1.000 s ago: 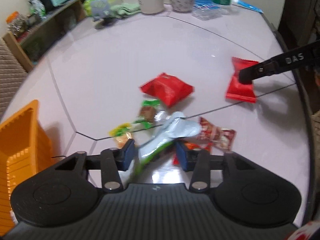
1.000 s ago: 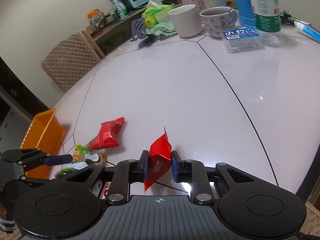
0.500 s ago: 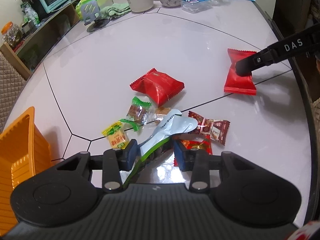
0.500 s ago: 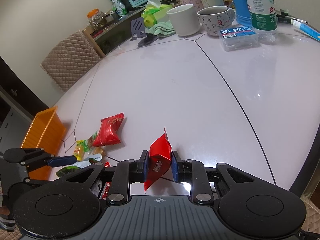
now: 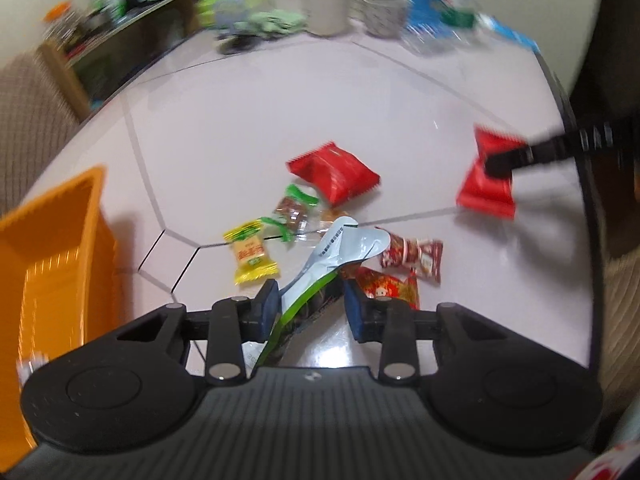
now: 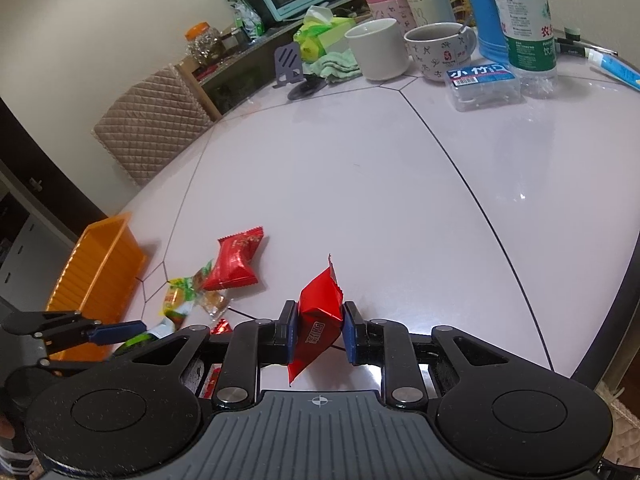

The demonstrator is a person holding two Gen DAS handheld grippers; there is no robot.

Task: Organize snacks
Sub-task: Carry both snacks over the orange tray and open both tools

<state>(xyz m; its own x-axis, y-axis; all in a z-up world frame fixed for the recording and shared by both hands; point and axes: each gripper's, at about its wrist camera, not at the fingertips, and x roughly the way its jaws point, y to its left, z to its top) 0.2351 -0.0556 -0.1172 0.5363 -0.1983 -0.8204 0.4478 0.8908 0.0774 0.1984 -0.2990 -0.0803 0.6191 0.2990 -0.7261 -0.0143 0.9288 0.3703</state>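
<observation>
The task looks barely begun: the orange bin [image 5: 52, 280] at 9 o'clock on the surface [image 6: 360, 180] shows no snack inside in either view, though part of its floor is hidden. 2 snacks are in hand. The left claw [image 5: 308, 304] is closing its jaws around a green-and-silver packet [image 5: 320, 276]; the left pad seems to touch it, while the right pad stands apart from it. The right claw [image 6: 318, 334] is pressed tight on a red packet [image 6: 320, 316] and pinches it at 3 o'clock of the pile. Left loose on the surface are a bigger red packet [image 5: 334, 176] at 12 o'clock of the left claw, a yellow candy [image 5: 250, 254] at 11 o'clock, a green-wrapped candy [image 5: 296, 208], and 2 red-patterned sweets [image 5: 414, 254] at 1 o'clock. Compared with 1 second back, the left view has swung and risen a little, so more of the bin shows, the jaws stand narrower, and the right claw has not shifted.
</observation>
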